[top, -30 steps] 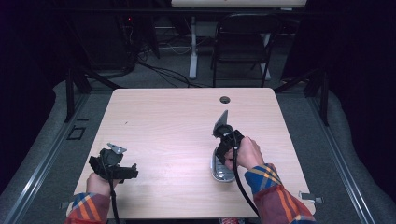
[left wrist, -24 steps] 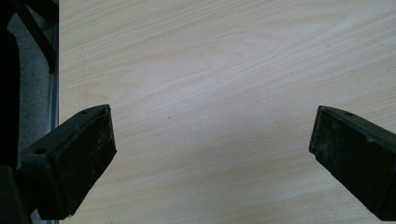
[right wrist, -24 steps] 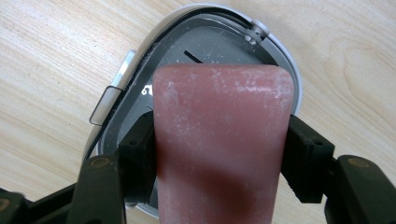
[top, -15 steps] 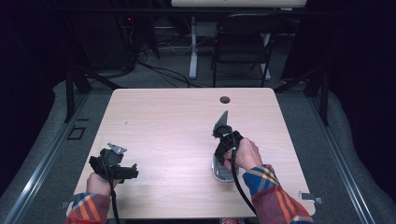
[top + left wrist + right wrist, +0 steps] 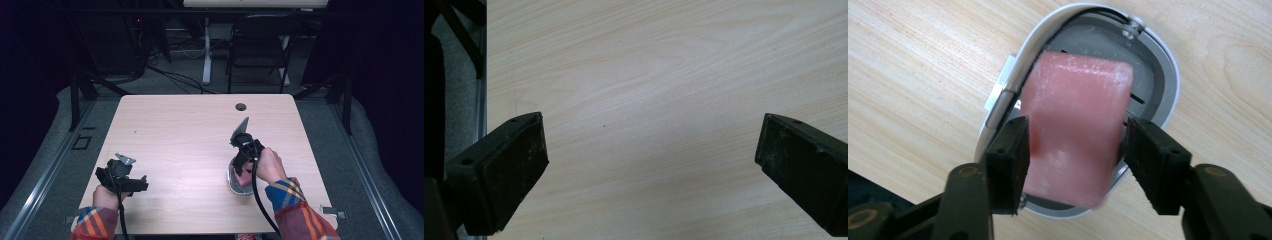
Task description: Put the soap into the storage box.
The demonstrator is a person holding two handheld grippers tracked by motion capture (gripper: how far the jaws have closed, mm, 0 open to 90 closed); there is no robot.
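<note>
While my right claw [image 5: 1075,150] pinches the pink soap [image 5: 1075,135] over the soap dish [image 5: 1158,75], little has moved since a second ago. My left claw [image 5: 649,165] stays spread, well left of the dish, so I judge placing or lifting is mid-step.

Pink soap bar [image 5: 1075,125], grey/white dish [image 5: 1158,65], black tools, pale wood-grain table [image 5: 190,130], plaid sleeves [image 5: 295,205].

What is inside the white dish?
A pink soap bar sits in the white dish, between the right gripper's jaws. Around it you can see a grey slotted tray. The middle of the tray is hidden under the soap.
</note>
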